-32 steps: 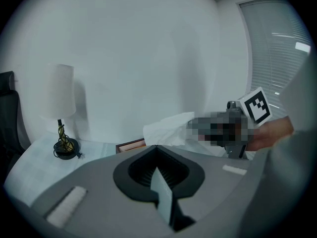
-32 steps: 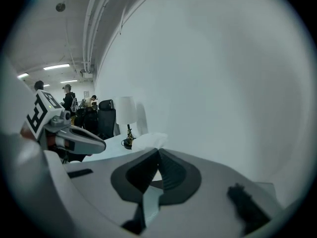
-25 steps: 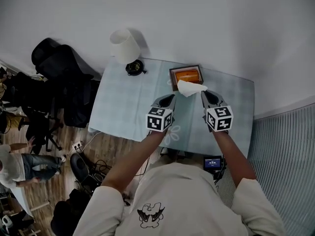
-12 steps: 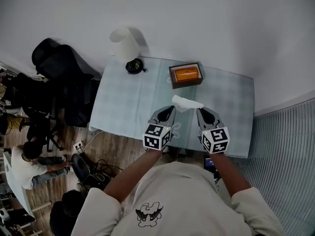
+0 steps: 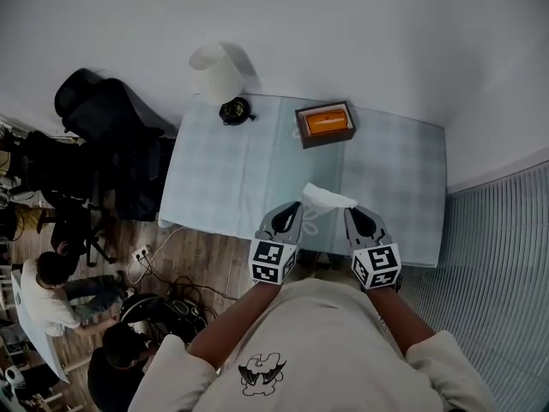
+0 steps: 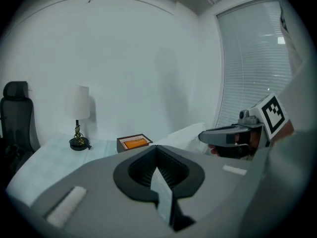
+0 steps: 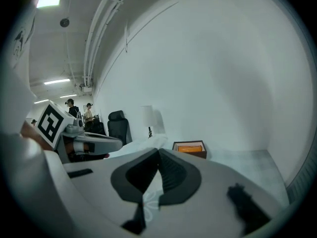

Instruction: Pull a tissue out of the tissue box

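One tissue (image 5: 324,197), one tissue box (image 5: 325,124), one lamp (image 5: 216,71)

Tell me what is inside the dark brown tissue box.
The dark brown tissue box holds an orange pack filling its opening; no tissue stands up from it. Anything beneath that orange surface is covered. The white tissue is out, pinched between left gripper and right gripper.

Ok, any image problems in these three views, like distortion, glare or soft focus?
Head view: dim, fisheye bends the table edges, lamp throws a soft shadow on the wall. Left gripper view: black round border, window blinds bright, near foreground soft. Right gripper view: same border, ceiling light glares at upper left.
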